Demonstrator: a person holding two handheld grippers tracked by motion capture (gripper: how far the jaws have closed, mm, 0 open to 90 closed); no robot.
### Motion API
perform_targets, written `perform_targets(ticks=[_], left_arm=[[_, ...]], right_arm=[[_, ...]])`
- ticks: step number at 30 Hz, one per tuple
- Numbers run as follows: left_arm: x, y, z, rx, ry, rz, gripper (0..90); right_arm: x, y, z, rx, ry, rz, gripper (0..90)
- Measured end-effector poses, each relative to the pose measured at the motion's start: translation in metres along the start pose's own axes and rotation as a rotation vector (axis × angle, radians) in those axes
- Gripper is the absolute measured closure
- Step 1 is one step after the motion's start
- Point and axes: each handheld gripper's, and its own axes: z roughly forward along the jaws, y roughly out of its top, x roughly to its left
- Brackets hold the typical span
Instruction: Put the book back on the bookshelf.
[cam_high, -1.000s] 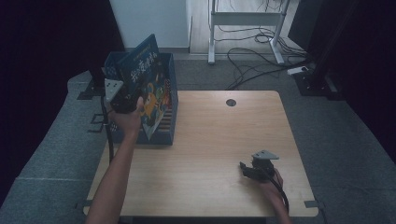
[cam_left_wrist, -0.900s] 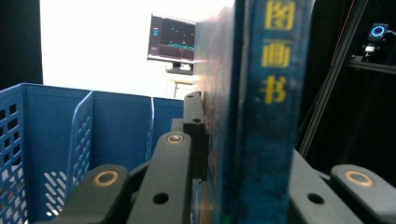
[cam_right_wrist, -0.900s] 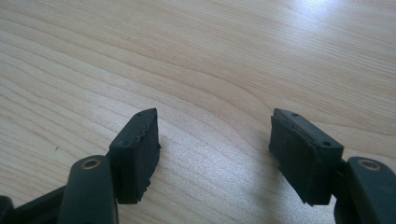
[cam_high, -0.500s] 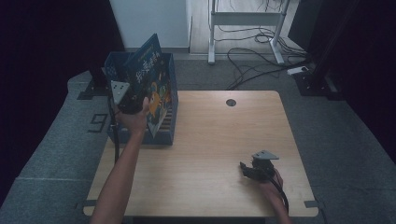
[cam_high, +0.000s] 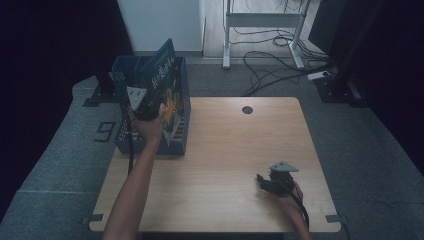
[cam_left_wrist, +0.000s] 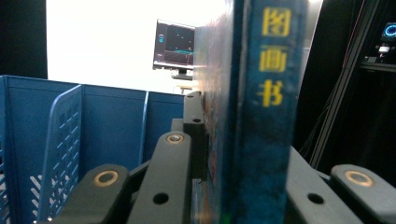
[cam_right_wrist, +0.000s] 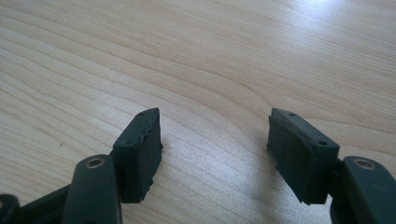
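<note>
A blue picture book (cam_high: 164, 75) with yellow characters on its spine (cam_left_wrist: 267, 93) stands upright and tilted in a blue slotted file rack (cam_high: 181, 137). My left gripper (cam_high: 144, 106) is shut on the book's lower part, one jaw lying along its cover (cam_left_wrist: 219, 130). The rack's blue dividers (cam_left_wrist: 70, 140) stand just to the left of the book in the left gripper view. My right gripper (cam_high: 265, 183) rests low over the wooden table (cam_high: 230, 145) near its front right corner. It is open (cam_right_wrist: 215, 144), with bare wood between its fingertips.
The rack sits at the table's left edge, partly overhanging it. A round cable hole (cam_high: 247, 109) is at the table's far middle. Grey carpet surrounds the table, with a desk frame (cam_high: 262, 20) and cables behind it.
My left hand with the book has shifted a little to the right and lower into the rack. The right gripper has stayed put.
</note>
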Motion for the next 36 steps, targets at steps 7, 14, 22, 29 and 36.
perform_targets(ticks=[7,14,22,29,36], left_arm=[[-0.001,-0.002,0.004,-0.013,0.009,-0.005,81.6],[-0.001,-0.004,0.007,-0.027,0.016,-0.002,81.6],[-0.002,-0.007,0.012,-0.047,0.031,-0.012,81.6],[-0.003,-0.01,0.016,-0.051,0.036,0.002,81.6],[-0.009,-0.017,0.018,-0.062,0.034,0.026,81.5]], right_arm=[[0.0,0.0,0.0,-0.001,0.003,-0.002,34.5],[0.001,-0.001,0.0,-0.001,0.005,-0.001,34.5],[0.001,-0.001,-0.001,-0.001,0.003,0.0,34.4],[0.001,-0.001,-0.001,-0.002,0.003,-0.003,34.4],[0.002,-0.002,-0.002,-0.001,0.004,-0.008,34.3]])
